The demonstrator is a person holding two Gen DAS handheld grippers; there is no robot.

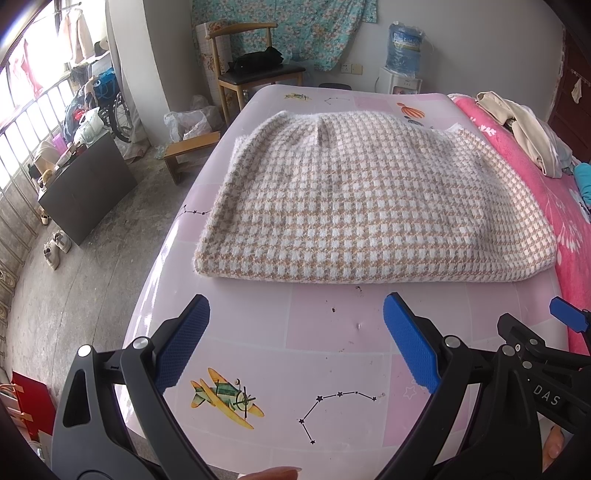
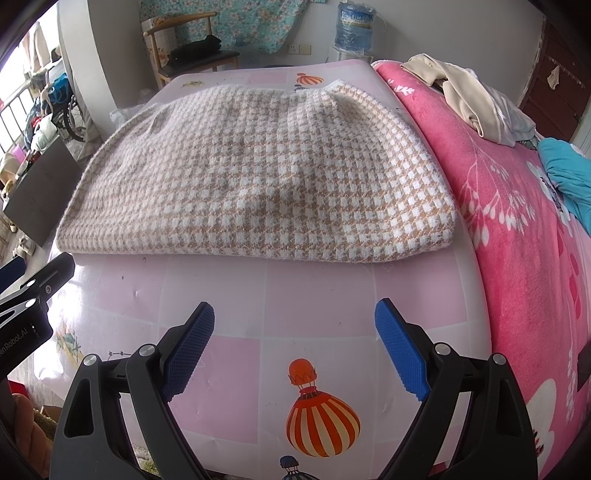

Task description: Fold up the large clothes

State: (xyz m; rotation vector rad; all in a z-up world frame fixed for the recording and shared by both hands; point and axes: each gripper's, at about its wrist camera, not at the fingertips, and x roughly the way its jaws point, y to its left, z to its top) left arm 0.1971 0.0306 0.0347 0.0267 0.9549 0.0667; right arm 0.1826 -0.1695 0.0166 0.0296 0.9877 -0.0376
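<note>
A folded houndstooth garment [image 1: 373,206], fuzzy knit in beige and white checks, lies flat on a glossy pink checked sheet [image 1: 325,332] that covers the bed. Its thick folded edge faces the cameras, and a little of the pink sheet shows between that edge and both claws.

The left claw [image 1: 295,343] hovers over the sheet just short of the garment, its blue textured pads [image 1: 410,347] spread wide apart with nothing between them. The right claw [image 2: 294,347] hangs beside it in the same pose, released, pads far apart and gripping nothing. Each claw's black frame shows at the edge of the other's view, so the two sit close side by side. A fingertip [image 1: 271,472] of the person shows at the bottom edge of the left view.

Printed on the sheet near the claws are a yellow cartoon aeroplane [image 1: 225,397], a dotted star constellation [image 1: 332,410] and a red and orange striped hot-air balloon [image 2: 321,417].

To the right of the sheet lies a bright pink floral blanket [image 2: 517,236] with a heap of cream clothes [image 2: 461,96] and something teal [image 2: 565,173] on it.

Beyond the bed stand a wooden chair [image 1: 255,70] carrying a black bundle, a water dispenser with a blue bottle [image 1: 402,48], and a floral cloth [image 1: 280,26] hung on the wall
</note>
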